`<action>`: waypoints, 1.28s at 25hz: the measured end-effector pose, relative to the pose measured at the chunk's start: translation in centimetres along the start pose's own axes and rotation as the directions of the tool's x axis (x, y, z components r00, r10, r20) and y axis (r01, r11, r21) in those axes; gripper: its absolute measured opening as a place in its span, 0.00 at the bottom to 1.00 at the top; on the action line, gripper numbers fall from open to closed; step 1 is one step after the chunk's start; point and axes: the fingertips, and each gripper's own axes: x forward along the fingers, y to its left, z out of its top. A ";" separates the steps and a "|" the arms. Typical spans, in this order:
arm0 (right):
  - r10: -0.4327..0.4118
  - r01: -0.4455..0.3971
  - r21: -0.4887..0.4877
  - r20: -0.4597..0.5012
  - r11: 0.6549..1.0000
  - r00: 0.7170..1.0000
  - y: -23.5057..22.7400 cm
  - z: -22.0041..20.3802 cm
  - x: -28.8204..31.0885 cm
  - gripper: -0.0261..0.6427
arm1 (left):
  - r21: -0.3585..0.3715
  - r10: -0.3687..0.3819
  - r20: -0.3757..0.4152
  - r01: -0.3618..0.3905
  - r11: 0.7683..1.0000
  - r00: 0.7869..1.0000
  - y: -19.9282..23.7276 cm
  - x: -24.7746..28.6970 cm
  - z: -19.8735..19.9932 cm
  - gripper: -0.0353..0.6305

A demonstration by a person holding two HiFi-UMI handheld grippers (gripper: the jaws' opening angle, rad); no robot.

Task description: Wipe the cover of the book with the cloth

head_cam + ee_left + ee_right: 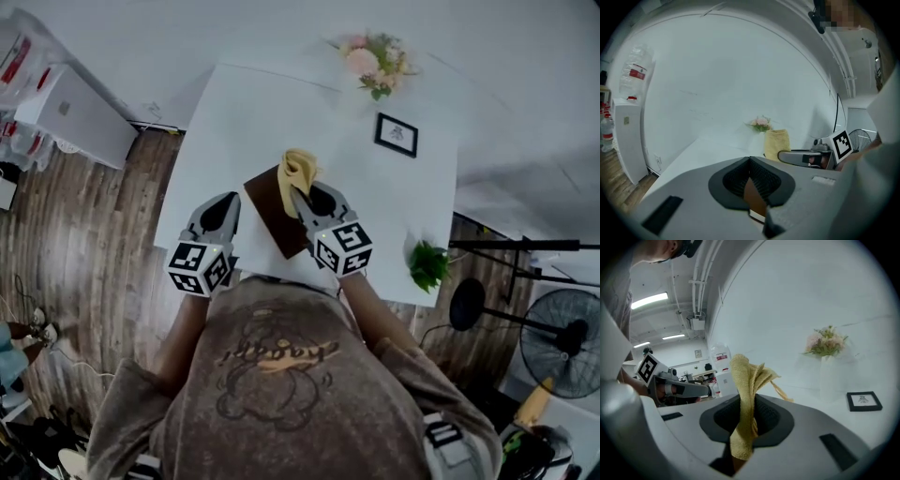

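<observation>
This looks like a staged studio or lab room. A white table (234, 122) is dressed with flowers (375, 61) at 1 o'clock. A stand fan (562, 342) and black stands (511, 246) are at 4 o'clock. Exposed ceiling pipes (696, 296) and strip lights (649, 300) run overhead.

Table (234, 122) seen from above. A book (274, 214) is at the middle of the near edge. A cloth (298, 169) is above the book's far end, pinched in the right gripper (300, 197). The left gripper (232, 199) is at the book's left side, clamped on it. A vase of flowers (375, 61) stands at the far edge. A picture frame (397, 134) sits right of centre, nearer than the vase. A plant (428, 264) is at the near right corner.
</observation>
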 end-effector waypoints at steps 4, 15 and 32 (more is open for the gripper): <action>0.096 -0.097 -0.061 -0.021 0.993 0.995 0.5 0.6 2.6 0.13 | -0.010 0.036 0.008 -0.036 0.999 0.999 -0.2 -0.6 -0.6 0.06; 0.284 -0.346 -0.252 -0.250 0.904 0.925 2.7 -3.2 8.4 0.13 | -0.051 0.121 0.038 -0.119 0.992 0.992 -0.3 -3.7 -1.1 0.06; 0.288 -0.479 -0.278 -0.522 0.832 0.803 3.5 -10.7 12.9 0.13 | -0.088 0.178 0.035 -0.174 0.981 0.983 0.1 -5.8 -2.0 0.06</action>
